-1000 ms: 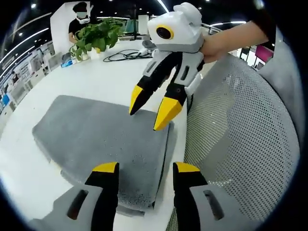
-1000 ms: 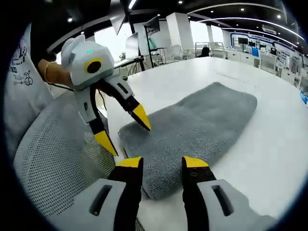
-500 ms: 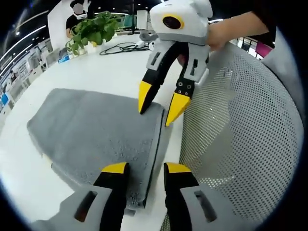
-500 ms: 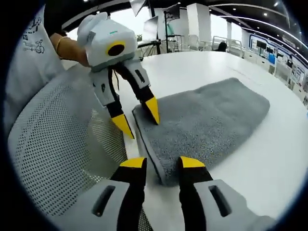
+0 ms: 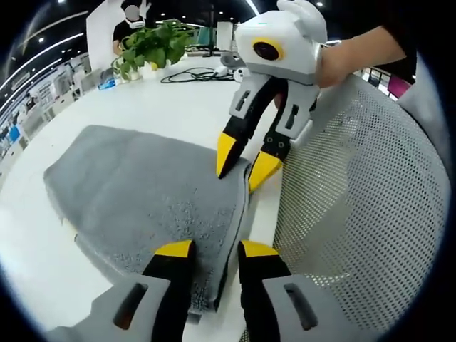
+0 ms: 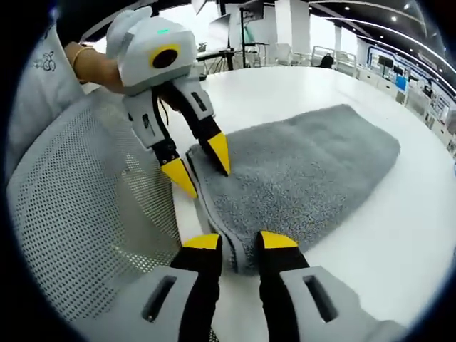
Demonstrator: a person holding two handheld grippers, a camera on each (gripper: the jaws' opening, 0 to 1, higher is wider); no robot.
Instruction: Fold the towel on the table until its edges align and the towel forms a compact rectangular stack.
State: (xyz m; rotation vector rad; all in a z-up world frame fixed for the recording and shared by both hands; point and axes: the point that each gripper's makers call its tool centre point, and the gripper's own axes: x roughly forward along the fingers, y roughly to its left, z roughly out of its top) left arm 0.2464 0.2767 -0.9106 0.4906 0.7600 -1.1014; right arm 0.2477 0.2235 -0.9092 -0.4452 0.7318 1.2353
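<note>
Now | grey fluffy towel [image 5: 149,192] folded | left tool [image 5: 214,249], right tool [image 6: 241,242] narrow, straddling its edge

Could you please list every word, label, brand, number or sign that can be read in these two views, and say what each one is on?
No text can be read.
Grey shirt: a dark print at the view's edge, too blurred to read.
Background displays: coloured panels, too small to read.
Towel and both grippers: no markings seen.

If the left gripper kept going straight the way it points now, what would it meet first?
Probably the towel: its near edge already lies between the left gripper's open jaws, so the fold comes first. Further along that line hangs the right gripper, straddling the same edge; how far off is unclear.
</note>
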